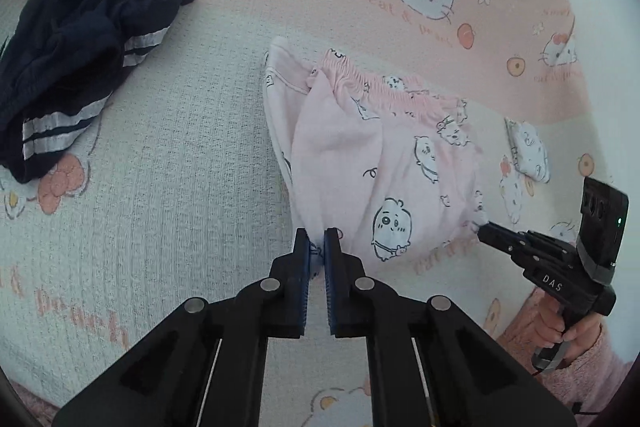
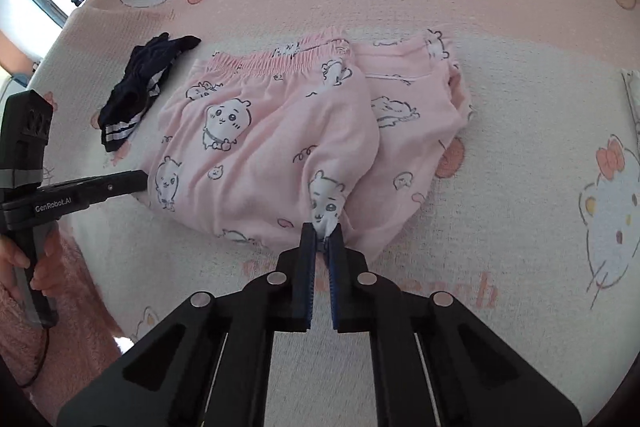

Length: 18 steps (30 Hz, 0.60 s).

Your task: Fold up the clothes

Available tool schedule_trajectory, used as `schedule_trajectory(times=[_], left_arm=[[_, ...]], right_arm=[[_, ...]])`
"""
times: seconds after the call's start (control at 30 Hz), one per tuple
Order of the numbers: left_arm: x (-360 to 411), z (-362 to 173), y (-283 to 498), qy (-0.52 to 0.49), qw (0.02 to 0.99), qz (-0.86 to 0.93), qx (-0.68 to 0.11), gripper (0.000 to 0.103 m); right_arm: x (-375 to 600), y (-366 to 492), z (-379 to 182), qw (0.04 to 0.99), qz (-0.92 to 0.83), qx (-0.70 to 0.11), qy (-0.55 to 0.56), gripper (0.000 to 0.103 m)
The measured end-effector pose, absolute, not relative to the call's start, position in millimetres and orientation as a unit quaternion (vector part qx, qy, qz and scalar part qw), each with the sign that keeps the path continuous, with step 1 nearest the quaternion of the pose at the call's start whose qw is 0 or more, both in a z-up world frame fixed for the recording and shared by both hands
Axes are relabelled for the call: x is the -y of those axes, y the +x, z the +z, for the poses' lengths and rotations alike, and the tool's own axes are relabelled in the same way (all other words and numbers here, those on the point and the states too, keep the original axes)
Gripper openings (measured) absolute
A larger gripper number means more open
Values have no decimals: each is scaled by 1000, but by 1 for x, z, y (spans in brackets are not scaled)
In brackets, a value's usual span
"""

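The bedspread (image 1: 180, 155) runs past every edge of both wrist views, its pale lettering only partly readable. A small printed cloth (image 2: 632, 95) is cut off at the right rim of the right wrist view — its kind cannot be told. The person appears only as a hand (image 2: 24, 259) and a fuzzy pink sleeve (image 1: 600, 371) — the rest lies outside the frame.

There were one pink cartoon-print pajama pants (image 2: 276, 143), one navy striped garment (image 1: 76, 67), one small folded white cloth (image 1: 528, 151), and two grippers: the left gripper (image 1: 316, 239) and right gripper (image 2: 323, 233).
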<state>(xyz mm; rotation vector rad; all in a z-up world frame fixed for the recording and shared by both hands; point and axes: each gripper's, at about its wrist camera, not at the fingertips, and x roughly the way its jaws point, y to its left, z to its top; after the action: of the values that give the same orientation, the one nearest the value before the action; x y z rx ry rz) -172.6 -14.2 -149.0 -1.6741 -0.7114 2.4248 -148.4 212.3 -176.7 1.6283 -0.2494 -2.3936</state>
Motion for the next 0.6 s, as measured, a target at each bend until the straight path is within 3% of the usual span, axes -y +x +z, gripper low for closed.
schedule_trajectory(times=[0.23,0.27,0.3,0.33,0.37,0.6], left_arm=[[8,-155,-145,-562,50,788,246,7],[14,-158,-144,-563,46,783,259,7],[20,-161,-146,-563,41,780,271,7],[23,-163,-149,-563,39,777,280,7],[24,-164,-150,-563,38,776,283,7],[12,-176,-152,-564,43,780,269,7]], right_arm=[[-223,-98,-137,103,-826,105,544,3],[-224,-95,-136,89,-831,102,540,6],[-227,-98,-138,81,-831,100,541,13],[-230,-103,-143,75,-829,99,546,37],[-231,-109,-147,77,-827,97,548,45],[-217,-153,-172,126,-823,57,551,45]])
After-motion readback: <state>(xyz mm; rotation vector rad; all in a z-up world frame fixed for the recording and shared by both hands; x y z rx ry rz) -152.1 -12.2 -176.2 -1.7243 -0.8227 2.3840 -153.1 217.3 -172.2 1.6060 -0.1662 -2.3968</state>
